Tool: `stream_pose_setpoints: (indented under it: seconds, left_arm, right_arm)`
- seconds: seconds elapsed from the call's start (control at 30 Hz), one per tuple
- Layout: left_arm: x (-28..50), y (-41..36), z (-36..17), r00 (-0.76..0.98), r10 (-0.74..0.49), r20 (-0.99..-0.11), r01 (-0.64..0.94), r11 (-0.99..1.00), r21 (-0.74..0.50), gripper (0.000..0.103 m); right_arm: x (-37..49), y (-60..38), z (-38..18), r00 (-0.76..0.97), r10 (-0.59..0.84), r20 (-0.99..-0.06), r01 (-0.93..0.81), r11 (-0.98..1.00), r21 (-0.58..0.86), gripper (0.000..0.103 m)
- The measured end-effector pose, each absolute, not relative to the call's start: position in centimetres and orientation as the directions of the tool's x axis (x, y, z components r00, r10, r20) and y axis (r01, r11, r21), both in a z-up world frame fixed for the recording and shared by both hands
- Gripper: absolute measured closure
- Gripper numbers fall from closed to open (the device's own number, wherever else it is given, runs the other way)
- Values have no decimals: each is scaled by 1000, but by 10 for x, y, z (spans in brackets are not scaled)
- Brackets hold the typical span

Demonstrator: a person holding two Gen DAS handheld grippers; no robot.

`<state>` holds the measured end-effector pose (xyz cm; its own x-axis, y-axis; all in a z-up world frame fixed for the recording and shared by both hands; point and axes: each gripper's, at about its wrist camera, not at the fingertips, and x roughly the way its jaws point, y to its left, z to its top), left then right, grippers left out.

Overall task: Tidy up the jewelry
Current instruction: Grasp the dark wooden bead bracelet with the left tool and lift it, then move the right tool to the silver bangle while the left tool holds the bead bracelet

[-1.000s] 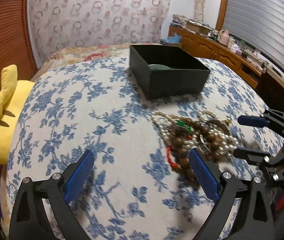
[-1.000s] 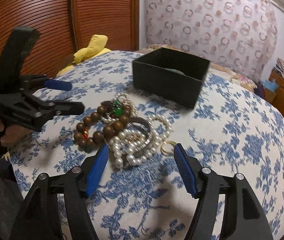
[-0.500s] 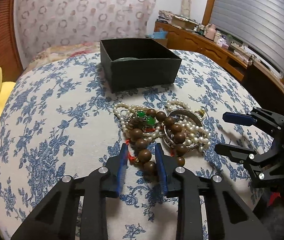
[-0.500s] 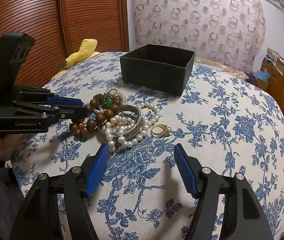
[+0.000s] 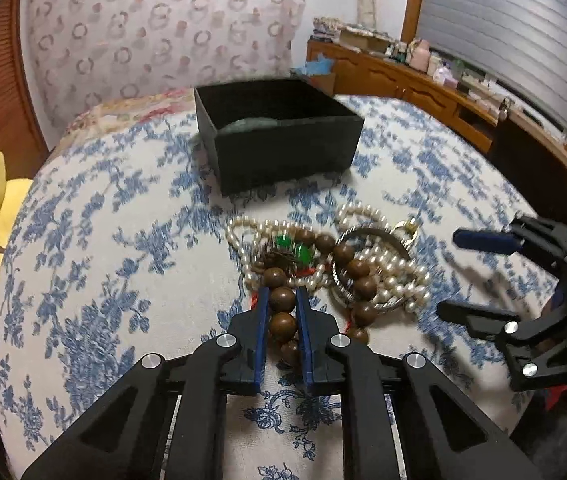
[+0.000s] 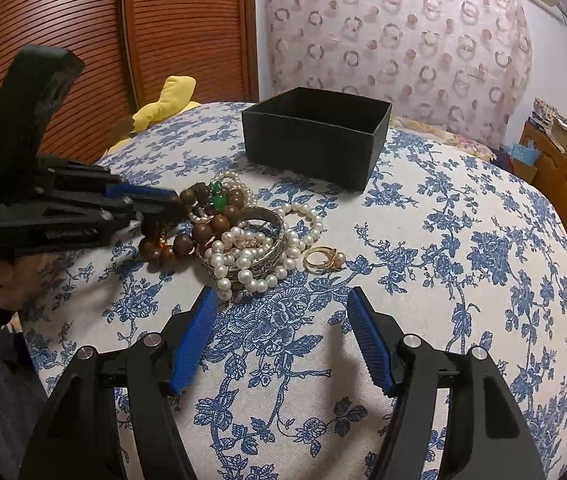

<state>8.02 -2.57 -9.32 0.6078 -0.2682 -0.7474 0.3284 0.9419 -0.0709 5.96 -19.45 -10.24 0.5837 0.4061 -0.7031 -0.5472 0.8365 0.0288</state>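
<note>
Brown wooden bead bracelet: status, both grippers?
Left gripper closing on brown wooden bead bracelet. Right gripper open, empty. White pearl strands tangled over it; black box beyond.

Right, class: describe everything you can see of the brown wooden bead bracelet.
The brown wooden bead bracelet is a loop of large, round, glossy dark-brown beads with red cord showing. It lies on the floral cloth, tangled among the pearl strands and across a metal bangle. The left tool is closing on its near beads.
</note>
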Motion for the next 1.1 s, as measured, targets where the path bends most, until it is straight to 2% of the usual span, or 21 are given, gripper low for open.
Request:
stream_pose_setpoints:
  seconds: [0.3,0.6,1.1]
  left_arm:
    - [68,-14,-39,685,-339,-645,340,932,-129,91]
    - [62,-8,-14,724,-336,-602,336,934,-118,91]
    - [64,27,-48,699,-258,-666,253,961,-107,91]
  right_arm:
    - [60,-196,-103,583,411,-701,-545,838,38,33]
    - [60,-196,-102,582,413,-701,-545,837,40,33]
    - [59,-193,-99,590,409,-696,-548,836,27,33]
